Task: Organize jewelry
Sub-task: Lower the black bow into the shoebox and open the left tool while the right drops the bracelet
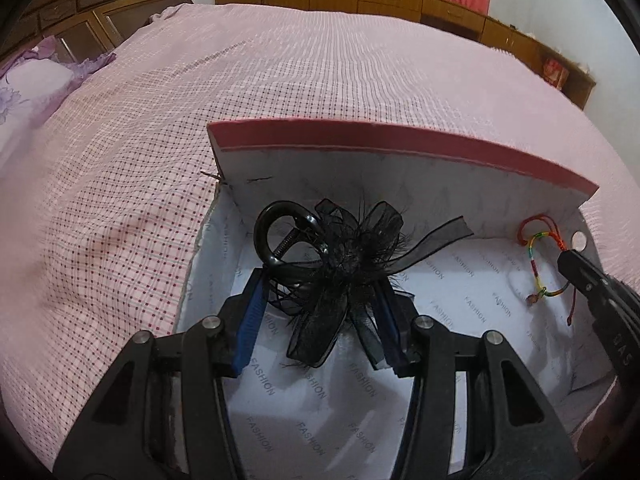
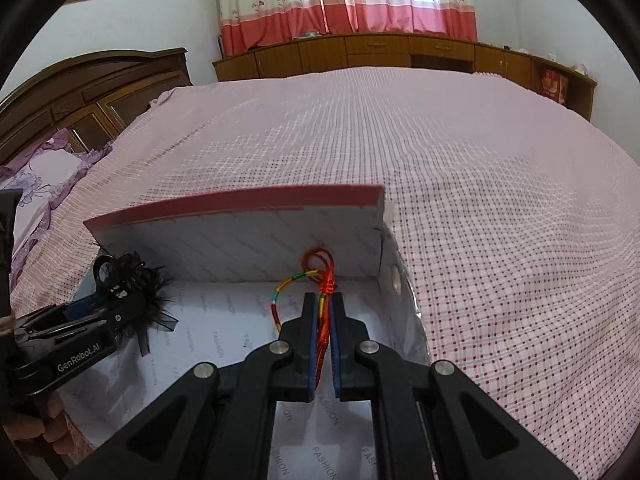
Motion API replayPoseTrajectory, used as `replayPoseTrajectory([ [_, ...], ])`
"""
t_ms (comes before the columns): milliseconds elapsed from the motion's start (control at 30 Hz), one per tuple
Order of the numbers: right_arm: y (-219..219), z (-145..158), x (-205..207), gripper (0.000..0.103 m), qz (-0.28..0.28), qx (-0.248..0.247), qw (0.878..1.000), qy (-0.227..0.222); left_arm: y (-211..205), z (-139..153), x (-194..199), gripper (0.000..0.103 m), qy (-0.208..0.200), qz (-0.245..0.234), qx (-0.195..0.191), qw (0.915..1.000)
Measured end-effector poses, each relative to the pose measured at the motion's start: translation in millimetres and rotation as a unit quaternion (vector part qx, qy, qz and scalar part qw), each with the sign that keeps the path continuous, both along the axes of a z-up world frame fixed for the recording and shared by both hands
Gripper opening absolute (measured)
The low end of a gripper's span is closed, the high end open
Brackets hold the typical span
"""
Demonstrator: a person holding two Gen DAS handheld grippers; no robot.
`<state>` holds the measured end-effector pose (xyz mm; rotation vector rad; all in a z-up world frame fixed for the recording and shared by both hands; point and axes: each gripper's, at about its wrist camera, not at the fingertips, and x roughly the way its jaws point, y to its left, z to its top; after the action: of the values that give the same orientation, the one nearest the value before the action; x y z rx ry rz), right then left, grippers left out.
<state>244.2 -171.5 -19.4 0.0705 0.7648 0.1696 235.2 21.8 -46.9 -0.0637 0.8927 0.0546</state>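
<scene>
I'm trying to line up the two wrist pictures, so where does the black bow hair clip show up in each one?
Left wrist view: the black bow hair clip sits at centre, gripped between the left gripper jaws, above the open box.
Right wrist view: the same clip is at the far left edge, in front of the lid.
Shared landmark: the box's raised lid with its red edge, standing behind the clip in both.
</scene>
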Motion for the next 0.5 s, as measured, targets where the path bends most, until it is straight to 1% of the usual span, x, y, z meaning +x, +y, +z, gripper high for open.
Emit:
replayPoseTrajectory([
  [233, -5.5, 0.6, -1.4, 0.008, 0.003, 0.012, 1.000, 0.000, -9.1, 0.5, 4.7, 0.047, 0.006, 0.002, 0.010, 0.9999],
  [267, -7.9, 0.8, -2.7, 0.010, 0.002, 0.013, 1.000, 0.000, -10.3, 0.8, 4.4, 0.049, 0.006, 0.002, 0.009, 0.9999],
  [400, -16.1, 6.2, -11.1, 0.026, 0.002, 0.020, 1.000, -0.009, -4.7, 5.7, 2.4, 0.053, 0.002, 0.000, -0.003, 1.0000],
  [500, -19.2, 12.9, -16.0, 0.028, 0.002, 0.020, 1.000, -0.016, -1.8, 9.0, -3.4, 0.054, 0.000, 0.002, -0.012, 0.9999],
])
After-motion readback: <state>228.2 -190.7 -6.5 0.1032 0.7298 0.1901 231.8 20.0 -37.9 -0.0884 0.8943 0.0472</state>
